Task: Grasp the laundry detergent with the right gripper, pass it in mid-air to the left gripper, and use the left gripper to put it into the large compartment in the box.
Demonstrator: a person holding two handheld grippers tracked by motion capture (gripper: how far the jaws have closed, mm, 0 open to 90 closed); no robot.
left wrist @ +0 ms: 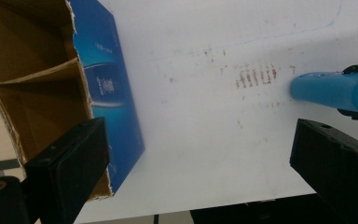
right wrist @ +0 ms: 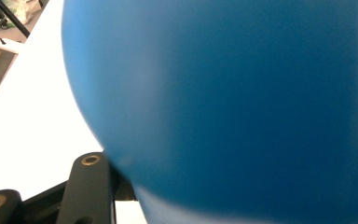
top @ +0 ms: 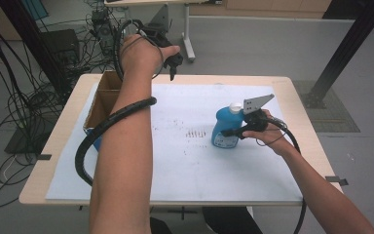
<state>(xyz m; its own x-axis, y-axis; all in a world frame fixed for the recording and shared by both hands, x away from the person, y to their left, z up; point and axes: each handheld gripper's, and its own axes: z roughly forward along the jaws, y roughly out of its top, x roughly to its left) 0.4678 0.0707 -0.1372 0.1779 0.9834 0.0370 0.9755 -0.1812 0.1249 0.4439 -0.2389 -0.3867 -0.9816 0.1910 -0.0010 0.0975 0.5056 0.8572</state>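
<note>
Right gripper (top: 234,130) is seen clenched on the blue bottle (top: 225,127), which stands upright on the white sheet (top: 190,165) toward the table's (top: 58,146) right side; one white cap (top: 234,107) tops it. Left gripper (top: 173,63) is held above the far edge, its jaws spread wide with nothing between them.

One cardboard box (top: 100,100) lies at the left edge. Two compartments, parted by a cardboard divider (left wrist: 42,74), are counted in the left gripper view, and nothing is seen inside them. Its blue outer side (left wrist: 109,93) carries print too blurred to be read.

From the right gripper view, the bottle's (right wrist: 228,112) outline is cut off.
</note>
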